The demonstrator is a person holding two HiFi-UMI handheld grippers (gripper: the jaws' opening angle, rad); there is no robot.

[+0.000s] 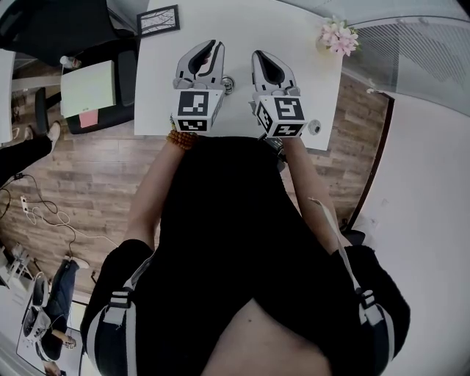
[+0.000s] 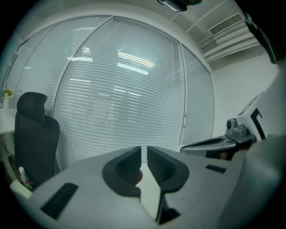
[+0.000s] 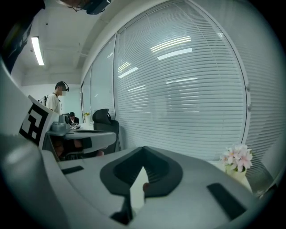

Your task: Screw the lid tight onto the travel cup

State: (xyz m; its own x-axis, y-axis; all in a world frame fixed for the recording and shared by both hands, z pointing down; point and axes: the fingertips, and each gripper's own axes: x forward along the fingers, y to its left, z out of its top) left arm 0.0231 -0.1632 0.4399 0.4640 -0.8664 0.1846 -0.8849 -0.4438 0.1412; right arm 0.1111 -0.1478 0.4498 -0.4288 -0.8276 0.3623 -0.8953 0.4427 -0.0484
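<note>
Over the white table (image 1: 294, 29) my two grippers hang side by side, both pointing toward its far edge. The left gripper (image 1: 213, 45) (image 2: 144, 150) has its jaws drawn together to a thin slit with nothing in it. On the right gripper (image 1: 258, 55) (image 3: 143, 150) the jaw tips meet and hold nothing. A small round metallic thing (image 1: 228, 84), possibly the travel cup, stands on the table between the two gripper bodies. Another small round object (image 1: 314, 127) lies near the table's right front corner. Neither gripper view shows a cup or a lid.
A pot of pink flowers (image 1: 338, 35) (image 3: 237, 157) stands at the table's far right corner, and a framed picture (image 1: 158, 20) lies at the far left. A black office chair (image 2: 33, 134) and window blinds are beyond. A person (image 3: 56, 100) stands in the background.
</note>
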